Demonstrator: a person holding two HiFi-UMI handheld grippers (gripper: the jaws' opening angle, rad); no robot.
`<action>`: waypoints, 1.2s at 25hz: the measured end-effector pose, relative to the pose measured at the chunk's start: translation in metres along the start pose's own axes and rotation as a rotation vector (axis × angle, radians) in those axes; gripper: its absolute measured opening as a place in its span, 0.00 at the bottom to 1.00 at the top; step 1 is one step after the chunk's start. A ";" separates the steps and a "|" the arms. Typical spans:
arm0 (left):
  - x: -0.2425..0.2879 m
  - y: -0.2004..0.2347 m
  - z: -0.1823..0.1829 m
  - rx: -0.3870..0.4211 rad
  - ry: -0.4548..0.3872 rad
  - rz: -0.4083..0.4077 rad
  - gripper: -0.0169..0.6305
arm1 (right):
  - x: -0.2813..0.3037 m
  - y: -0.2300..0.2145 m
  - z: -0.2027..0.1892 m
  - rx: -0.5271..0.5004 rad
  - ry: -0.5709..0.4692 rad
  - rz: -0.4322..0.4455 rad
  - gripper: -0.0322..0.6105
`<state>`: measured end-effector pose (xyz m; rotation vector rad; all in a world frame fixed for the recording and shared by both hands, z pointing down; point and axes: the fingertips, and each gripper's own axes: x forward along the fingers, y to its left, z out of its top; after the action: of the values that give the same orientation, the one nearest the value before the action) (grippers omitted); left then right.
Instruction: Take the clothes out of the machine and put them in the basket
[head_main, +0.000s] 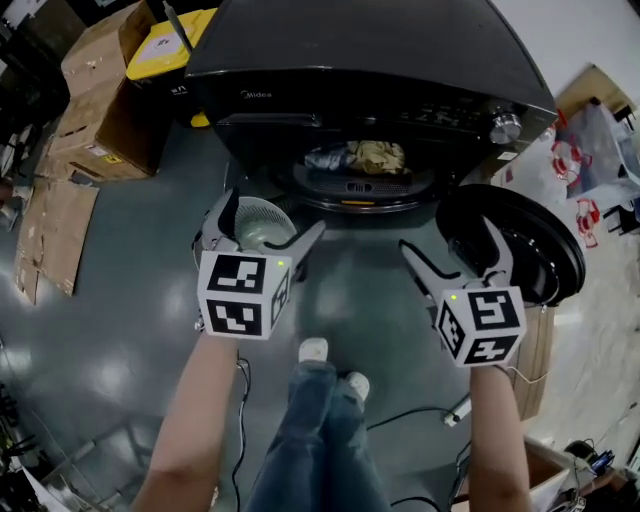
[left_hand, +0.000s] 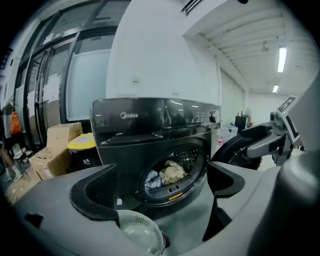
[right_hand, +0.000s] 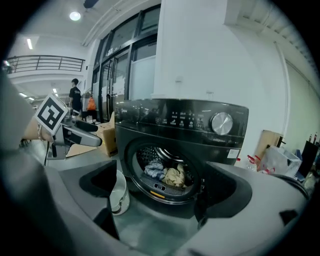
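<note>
The left gripper (head_main: 272, 222) and right gripper (head_main: 448, 240) hang mid-frame with jaws spread wide, holding nothing. Above them, at upper centre, crumpled beige and blue-striped clothes (head_main: 365, 157) lie inside the black front-loading washing machine (head_main: 370, 60), its round door (head_main: 520, 240) open at right. The white perforated plastic basket (head_main: 262, 205), lower left of the drum, looks empty, so unloading seems unstarted. The glossy grey concrete floor (head_main: 110, 330) has brown cardboard boxes (head_main: 100, 110) at upper left.

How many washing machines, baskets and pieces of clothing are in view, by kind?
Washing machine: 1
White laundry basket: 1
Clothes showing inside: 2, a beige garment and a blue-grey garment
Total: 4
</note>
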<state>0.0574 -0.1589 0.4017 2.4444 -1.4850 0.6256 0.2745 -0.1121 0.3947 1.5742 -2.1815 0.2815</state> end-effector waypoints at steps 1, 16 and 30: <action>0.009 0.001 -0.009 -0.002 0.010 -0.003 0.90 | 0.008 0.000 -0.009 -0.001 0.009 -0.002 0.90; 0.096 0.016 -0.111 0.008 0.115 -0.014 0.90 | 0.113 0.022 -0.121 0.004 0.106 0.037 0.90; 0.175 0.034 -0.166 -0.044 0.157 -0.041 0.90 | 0.205 0.013 -0.171 0.046 0.184 0.056 0.90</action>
<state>0.0563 -0.2484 0.6282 2.3278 -1.3706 0.7494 0.2479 -0.2125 0.6405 1.4513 -2.0921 0.4781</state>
